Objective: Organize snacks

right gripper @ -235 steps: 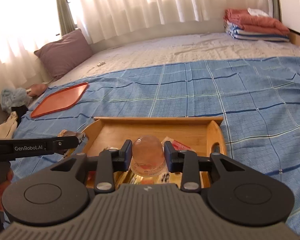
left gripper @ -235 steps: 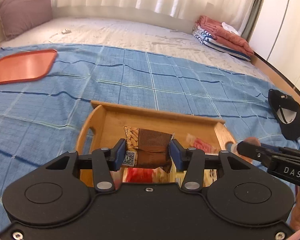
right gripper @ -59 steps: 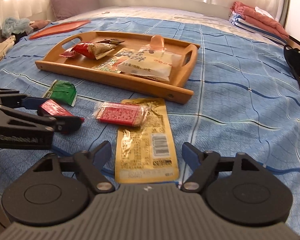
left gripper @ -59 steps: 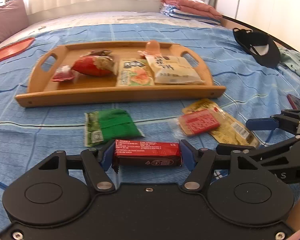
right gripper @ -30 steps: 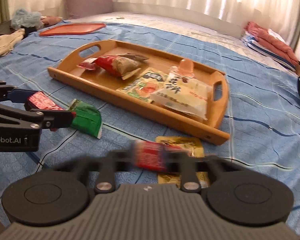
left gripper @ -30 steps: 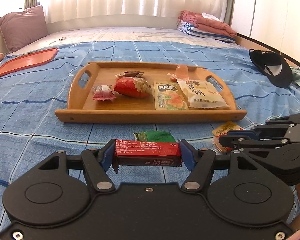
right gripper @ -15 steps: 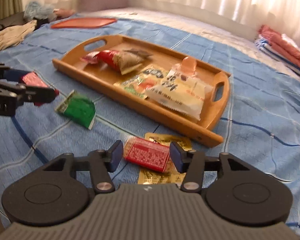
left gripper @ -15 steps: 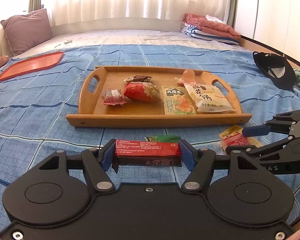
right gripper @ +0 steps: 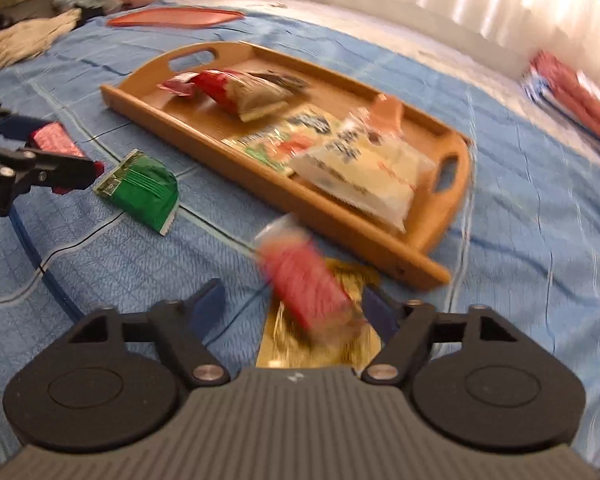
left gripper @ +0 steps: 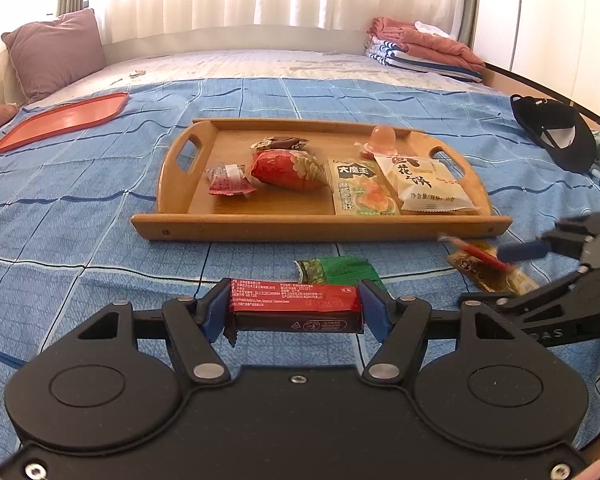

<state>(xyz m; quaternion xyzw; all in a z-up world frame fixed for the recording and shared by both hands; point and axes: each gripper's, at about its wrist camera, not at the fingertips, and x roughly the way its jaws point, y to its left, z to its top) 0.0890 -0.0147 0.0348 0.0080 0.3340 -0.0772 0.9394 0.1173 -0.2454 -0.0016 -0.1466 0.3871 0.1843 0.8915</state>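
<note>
My left gripper (left gripper: 294, 310) is shut on a long red snack bar (left gripper: 294, 304), held above the blue bedspread in front of the wooden tray (left gripper: 320, 226). The tray holds several snack packets. My right gripper (right gripper: 292, 308) stands open; a red packet (right gripper: 304, 280) lies tilted and blurred between its fingers, over a gold packet (right gripper: 340, 344). I cannot tell whether the fingers touch it. A green packet (right gripper: 140, 184) lies on the bedspread between the two grippers. It also shows in the left wrist view (left gripper: 338, 270).
An orange tray (left gripper: 60, 120) lies far left on the bed. A black cap (left gripper: 552, 136) lies at the right. Folded clothes (left gripper: 424, 48) sit at the far right, a mauve pillow (left gripper: 56, 52) at the far left.
My right gripper's jaws have spread wider and the red packet between them has tipped upright and blurred. My left gripper has kept the red bar and drawn slightly nearer the tray.
</note>
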